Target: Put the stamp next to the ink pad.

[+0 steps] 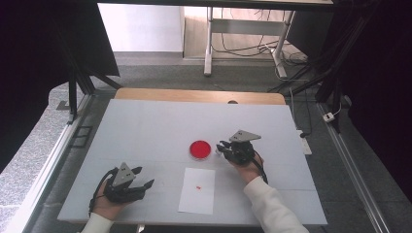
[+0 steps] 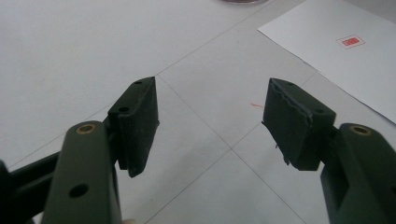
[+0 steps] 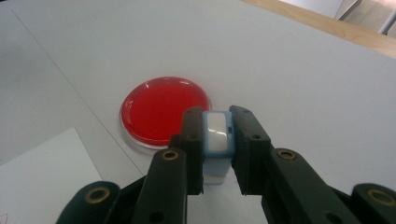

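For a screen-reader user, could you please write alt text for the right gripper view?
The right gripper, two black jaws rising from the bottom, is shut on a small light-blue block with a white face. Just beyond it a round red ink pad in a clear rim lies on the pale grey table, with a corner of a white paper sheet at lower left.

The left tongs (image 1: 141, 177) lie low at about 7 o'clock in the high view, pointing toward 3 o'clock, jaws standing apart with nothing between them. The left hand (image 1: 108, 204) grips them from below. The right tongs (image 1: 223, 147), at 4 o'clock, point toward 9 o'clock with jaws clamped together; a white-sleeved forearm (image 1: 272, 206) trails to the bottom edge.
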`<state>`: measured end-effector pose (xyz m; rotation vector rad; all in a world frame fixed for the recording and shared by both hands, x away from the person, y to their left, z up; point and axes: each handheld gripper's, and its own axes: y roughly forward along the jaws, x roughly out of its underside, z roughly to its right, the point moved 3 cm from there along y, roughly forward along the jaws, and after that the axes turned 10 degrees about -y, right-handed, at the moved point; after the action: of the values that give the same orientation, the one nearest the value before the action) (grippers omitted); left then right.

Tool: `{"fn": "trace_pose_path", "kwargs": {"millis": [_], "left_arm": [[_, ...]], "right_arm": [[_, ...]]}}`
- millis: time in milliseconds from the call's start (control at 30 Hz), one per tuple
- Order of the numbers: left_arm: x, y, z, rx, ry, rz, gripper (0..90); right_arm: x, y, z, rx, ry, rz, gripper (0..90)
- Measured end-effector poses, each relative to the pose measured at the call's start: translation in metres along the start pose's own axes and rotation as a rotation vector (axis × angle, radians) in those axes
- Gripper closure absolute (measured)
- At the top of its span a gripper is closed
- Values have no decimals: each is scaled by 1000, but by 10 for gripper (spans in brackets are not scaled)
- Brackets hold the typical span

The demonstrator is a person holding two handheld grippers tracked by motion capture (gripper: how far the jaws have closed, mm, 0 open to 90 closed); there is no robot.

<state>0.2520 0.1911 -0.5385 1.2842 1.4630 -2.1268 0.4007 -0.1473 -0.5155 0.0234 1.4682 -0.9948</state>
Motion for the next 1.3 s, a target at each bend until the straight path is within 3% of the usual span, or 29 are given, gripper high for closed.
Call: {"fn": "trace_pose_path", "kwargs": {"millis": [300,533,867,1033,1300], "left_arm": [[1,0,-1,0,-2,-1,356],[1,0,-1,2,2,-3,355],[1,0,-1,1,0,0,355],[1,0,-2,4,-3,-2,355],[2,-1,-4,11,-11,0,354]], "right_arm": [[2,12,-3,-15,-35,-55,746],[4,16,-3,-18,-29,-61,716],[1,7,0,-13,17,6,503],[0,-4,3,-25,39,63,466],[4,-26,1,-55,-1,97,444]]}}
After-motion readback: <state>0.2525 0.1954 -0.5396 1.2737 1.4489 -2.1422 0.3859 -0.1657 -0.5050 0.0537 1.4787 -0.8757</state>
